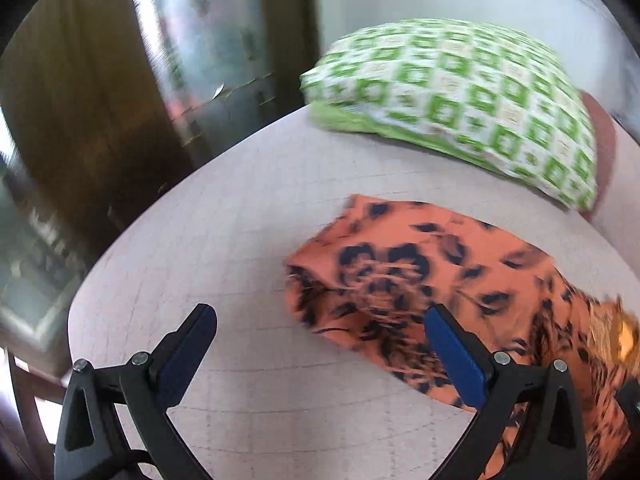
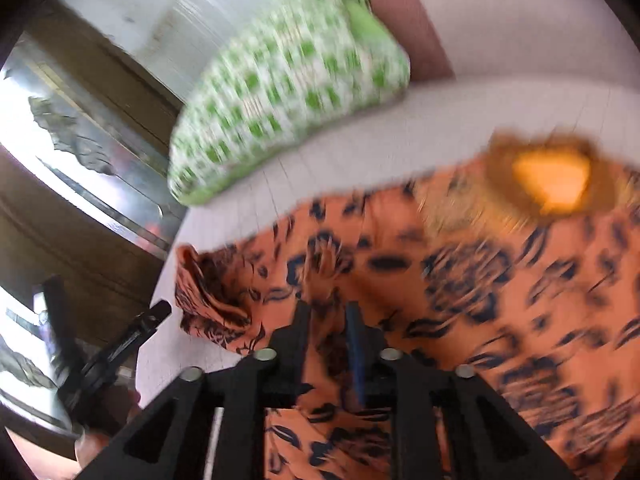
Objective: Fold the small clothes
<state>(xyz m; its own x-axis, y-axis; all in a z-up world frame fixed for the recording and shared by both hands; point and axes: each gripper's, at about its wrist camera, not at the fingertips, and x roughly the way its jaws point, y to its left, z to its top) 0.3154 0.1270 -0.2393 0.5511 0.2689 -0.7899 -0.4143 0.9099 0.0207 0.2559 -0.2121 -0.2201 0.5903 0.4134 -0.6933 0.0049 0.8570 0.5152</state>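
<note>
We are early in the fold, by our reading. The orange garment with the dark blue floral print [image 1: 420, 280] lies spread on the pale grey gridded bed sheet [image 1: 240, 240], rumpled more than squared. One sleeve-like end at its left looks turned or bunched over, but we see no neat crease. A yellow-gold neckline patch [image 2: 552, 184] shows at its far side in the right wrist view.

Our right tongs [image 2: 326, 316] are drawn narrow with a ridge of the orange cloth pinched between them, lifted a little off the sheet. Our left tongs [image 1: 320, 320] stand wide and hold nothing, hovering above the bare sheet just beside the garment's near edge.

The green-and-white checked pillow [image 1: 460, 92] sits well behind the garment.

Both views are blurred, so finer folds are beyond us. We judge that nearly all the folding remains.
</note>
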